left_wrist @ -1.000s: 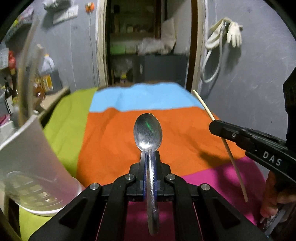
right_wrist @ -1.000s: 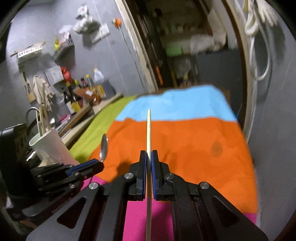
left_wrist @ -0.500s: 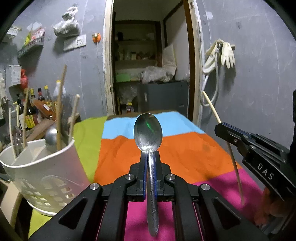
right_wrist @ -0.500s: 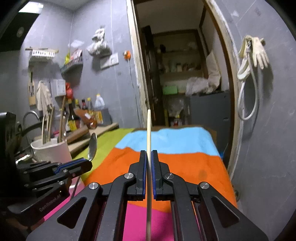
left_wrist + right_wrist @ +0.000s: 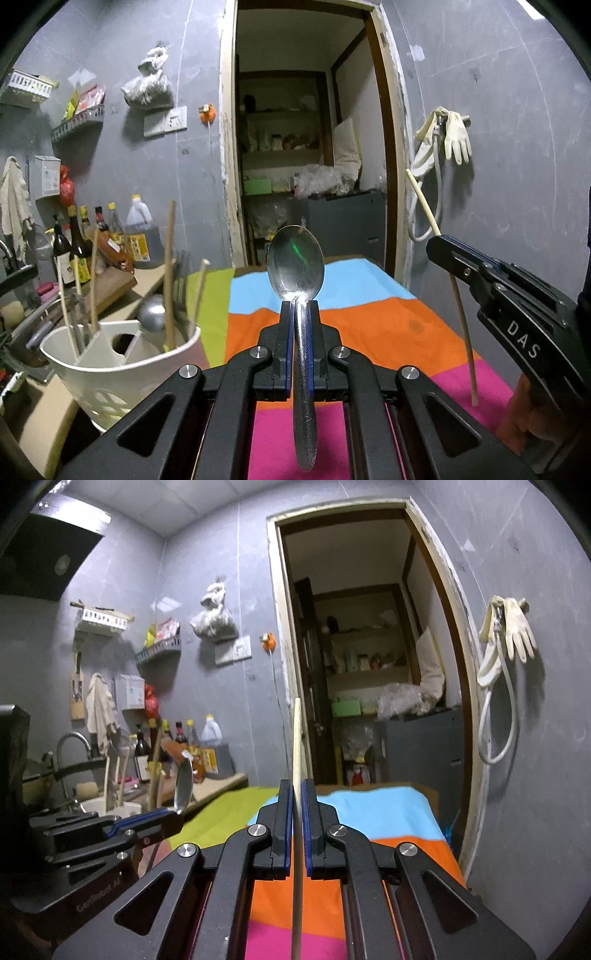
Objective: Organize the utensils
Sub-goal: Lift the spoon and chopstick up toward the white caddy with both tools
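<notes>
My left gripper is shut on a metal spoon, bowl up, handle hanging below the jaws. It shows in the right wrist view with the spoon. My right gripper is shut on a wooden chopstick held upright; it also shows in the left wrist view with the chopstick. A white utensil holder stands at the left, holding chopsticks, a ladle and other utensils; it is partly hidden in the right wrist view.
A striped cloth in green, blue, orange and pink covers the table. Bottles stand on the counter behind the holder. A faucet and sink are at far left. An open doorway is ahead, gloves hang on the right wall.
Both grippers have tilted upward and risen, so the views now show the wall and doorway. The utensil holder has come into fuller view at the left. Both grips are unchanged.
</notes>
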`<control>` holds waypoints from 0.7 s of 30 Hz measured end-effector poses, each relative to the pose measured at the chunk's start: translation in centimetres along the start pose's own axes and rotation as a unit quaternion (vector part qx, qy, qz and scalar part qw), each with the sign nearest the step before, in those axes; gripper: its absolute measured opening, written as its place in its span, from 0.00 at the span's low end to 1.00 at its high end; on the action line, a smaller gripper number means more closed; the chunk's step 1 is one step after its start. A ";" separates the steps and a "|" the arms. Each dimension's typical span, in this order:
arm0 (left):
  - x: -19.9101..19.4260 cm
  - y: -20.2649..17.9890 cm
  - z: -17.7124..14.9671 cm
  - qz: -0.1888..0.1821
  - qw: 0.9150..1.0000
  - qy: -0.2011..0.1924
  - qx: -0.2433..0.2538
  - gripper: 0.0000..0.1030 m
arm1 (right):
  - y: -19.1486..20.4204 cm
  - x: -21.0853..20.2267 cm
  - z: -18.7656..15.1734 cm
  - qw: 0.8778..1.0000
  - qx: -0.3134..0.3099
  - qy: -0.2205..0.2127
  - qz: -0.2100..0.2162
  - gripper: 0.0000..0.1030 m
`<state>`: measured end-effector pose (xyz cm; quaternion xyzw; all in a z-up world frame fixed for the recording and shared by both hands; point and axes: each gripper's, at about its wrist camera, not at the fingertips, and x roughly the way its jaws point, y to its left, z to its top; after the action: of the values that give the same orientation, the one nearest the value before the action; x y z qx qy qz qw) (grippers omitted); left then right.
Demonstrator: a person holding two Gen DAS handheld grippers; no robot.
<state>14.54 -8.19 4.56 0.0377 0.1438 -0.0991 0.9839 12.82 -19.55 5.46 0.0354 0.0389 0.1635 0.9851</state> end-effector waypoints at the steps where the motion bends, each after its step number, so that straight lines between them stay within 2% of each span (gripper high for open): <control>1: -0.2 0.2 0.2 0.001 1.000 -0.003 -0.001 0.03 | 0.3 0.0 0.3 1.000 -0.001 -0.007 0.002 0.03; 9: -2.1 3.0 1.9 0.019 0.999 -0.029 -0.013 0.03 | 2.5 0.3 2.2 0.998 0.003 -0.055 0.022 0.03; 16: -3.5 6.6 3.3 0.030 0.998 -0.037 -0.040 0.04 | 4.5 3.0 3.3 0.995 0.048 -0.061 0.063 0.03; 21: -5.0 9.7 4.0 0.062 0.996 -0.049 -0.049 0.03 | 6.8 5.1 3.9 0.991 0.064 -0.058 0.099 0.03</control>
<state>12.97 1.78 10.24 -0.0062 0.0970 -0.0326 0.9947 15.85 -11.73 9.53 0.1110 -0.0112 0.2549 0.9605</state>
